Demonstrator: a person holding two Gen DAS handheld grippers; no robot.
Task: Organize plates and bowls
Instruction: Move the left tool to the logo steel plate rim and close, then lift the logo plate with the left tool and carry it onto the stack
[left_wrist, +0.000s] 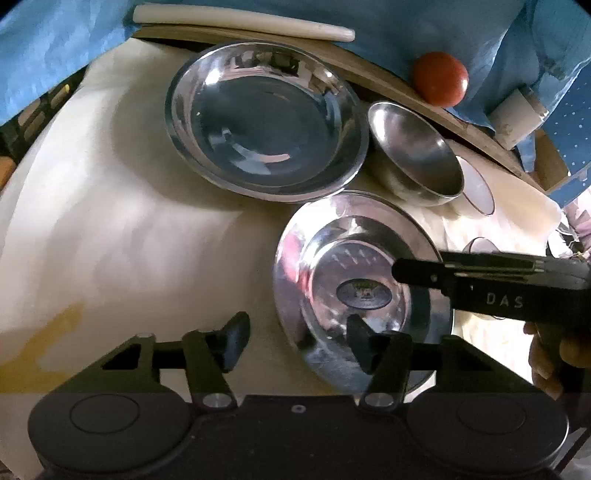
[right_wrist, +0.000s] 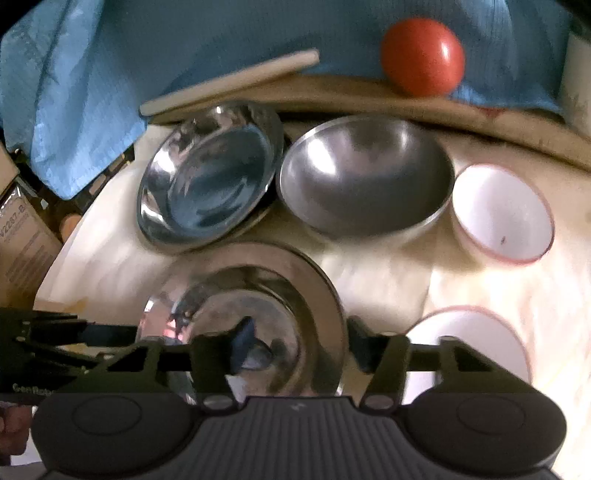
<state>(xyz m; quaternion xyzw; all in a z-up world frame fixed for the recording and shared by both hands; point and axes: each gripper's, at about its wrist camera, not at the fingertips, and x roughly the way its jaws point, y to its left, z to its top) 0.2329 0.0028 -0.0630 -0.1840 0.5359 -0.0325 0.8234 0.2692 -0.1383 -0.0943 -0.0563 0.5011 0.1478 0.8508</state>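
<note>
Both tongs are working at the same steel plate (left_wrist: 364, 291), which is sitting on the cream-covered tabletop (left_wrist: 129, 240) nearest the person. The left tongs (left_wrist: 295, 338) are straddling the plate's near-left rim, one finger outside on the cloth and the other over the plate's inner slope; the jaws are standing about half open, and whether the pads are pressing the rim I cannot tell. The right tongs (right_wrist: 295, 345) are straddling the opposite rim in the same way, one finger inside the plate and one just beyond its edge, again with no clear pinch visible.

Behind this plate, a second steel plate (left_wrist: 266, 122) is lying flat, with a steel bowl (left_wrist: 415, 155) just beside it. Two white bowls with reddish rims (right_wrist: 502, 214) are standing further right. A red ball (left_wrist: 440, 78) and a pale rod (left_wrist: 240, 20) are resting on blue cloth (left_wrist: 55, 48) at the far edge.
</note>
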